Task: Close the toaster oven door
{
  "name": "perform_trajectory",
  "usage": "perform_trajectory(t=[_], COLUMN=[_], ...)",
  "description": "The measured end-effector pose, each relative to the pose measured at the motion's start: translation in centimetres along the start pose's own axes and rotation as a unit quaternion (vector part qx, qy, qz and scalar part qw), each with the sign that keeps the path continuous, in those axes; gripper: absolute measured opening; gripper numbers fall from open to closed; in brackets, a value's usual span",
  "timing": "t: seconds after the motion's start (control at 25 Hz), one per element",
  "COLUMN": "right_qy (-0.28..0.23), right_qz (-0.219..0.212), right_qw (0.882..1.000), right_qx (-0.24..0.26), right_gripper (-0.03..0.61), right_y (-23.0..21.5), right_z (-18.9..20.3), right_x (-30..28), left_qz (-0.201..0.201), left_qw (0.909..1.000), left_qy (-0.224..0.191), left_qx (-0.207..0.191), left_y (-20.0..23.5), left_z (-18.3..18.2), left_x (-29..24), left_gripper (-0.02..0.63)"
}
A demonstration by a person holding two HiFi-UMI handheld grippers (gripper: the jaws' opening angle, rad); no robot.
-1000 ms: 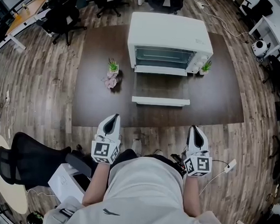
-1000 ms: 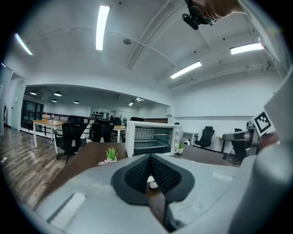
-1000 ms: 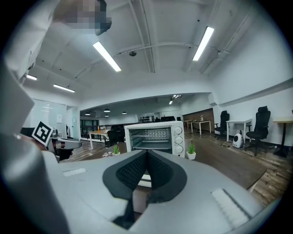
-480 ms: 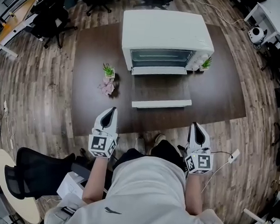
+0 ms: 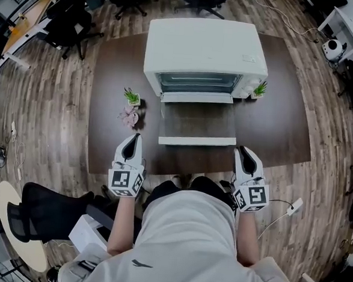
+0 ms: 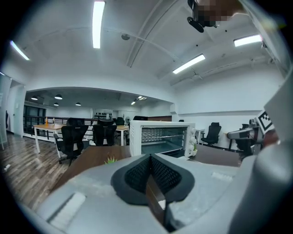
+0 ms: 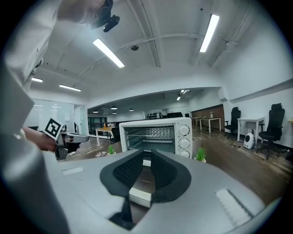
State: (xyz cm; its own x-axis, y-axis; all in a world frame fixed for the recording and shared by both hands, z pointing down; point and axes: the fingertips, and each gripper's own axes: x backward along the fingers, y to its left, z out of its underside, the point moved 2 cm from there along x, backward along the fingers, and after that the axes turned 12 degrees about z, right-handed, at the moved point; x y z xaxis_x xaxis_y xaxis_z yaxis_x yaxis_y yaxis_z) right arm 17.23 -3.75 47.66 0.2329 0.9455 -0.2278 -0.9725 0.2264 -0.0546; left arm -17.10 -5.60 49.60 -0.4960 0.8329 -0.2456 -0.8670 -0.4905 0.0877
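Note:
The white toaster oven point(image 5: 204, 49) stands at the back of the dark table, and its door point(image 5: 198, 122) lies open and flat toward me, with the white handle bar point(image 5: 197, 141) at its near edge. My left gripper point(image 5: 132, 141) hovers over the table's front edge, left of the handle, with its pads together and nothing in them. To the right of the handle is my right gripper point(image 5: 244, 153). Its jaws are opening with nothing between them. The right gripper view shows the oven point(image 7: 158, 135) through the gap of the right gripper point(image 7: 146, 157). The left gripper point(image 6: 150, 157) faces the oven point(image 6: 160, 139).
A small potted plant point(image 5: 131, 97) and a pink object point(image 5: 129, 117) sit on the table point(image 5: 274, 126) left of the door. Another small plant point(image 5: 259, 89) stands by the oven's right side. A black office chair point(image 5: 39, 212) and a white box point(image 5: 89, 231) are on the floor at my left.
Both grippers have moved forward from over the floor to the table's front edge, either side of the door handle. The oven door stays open.

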Motion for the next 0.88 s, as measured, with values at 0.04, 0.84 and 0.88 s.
perform_trajectory(t=[0.04,0.84,0.88], right_qy=[0.001,0.305,0.298], right_qz=[-0.009,-0.044,-0.039], right_qw=[1.000,0.951,0.953], right_qx=[0.002,0.028,0.030], right_gripper=[0.057,0.247,0.247], right_y=[-0.3,-2.4,-2.3], right_z=[-0.1,20.3,20.3], right_x=[-0.5,-6.8,-7.4], left_qz=[-0.006,-0.027,-0.027], left_qw=[1.0000,0.9989,0.9989], left_qy=[-0.001,0.031,0.031], left_qx=[0.001,0.022,0.023], left_y=[-0.3,-0.4,-0.1], left_z=[-0.1,1.5,1.6], left_x=[-0.1,-0.7,-0.7], left_gripper=[0.000,0.000,0.000])
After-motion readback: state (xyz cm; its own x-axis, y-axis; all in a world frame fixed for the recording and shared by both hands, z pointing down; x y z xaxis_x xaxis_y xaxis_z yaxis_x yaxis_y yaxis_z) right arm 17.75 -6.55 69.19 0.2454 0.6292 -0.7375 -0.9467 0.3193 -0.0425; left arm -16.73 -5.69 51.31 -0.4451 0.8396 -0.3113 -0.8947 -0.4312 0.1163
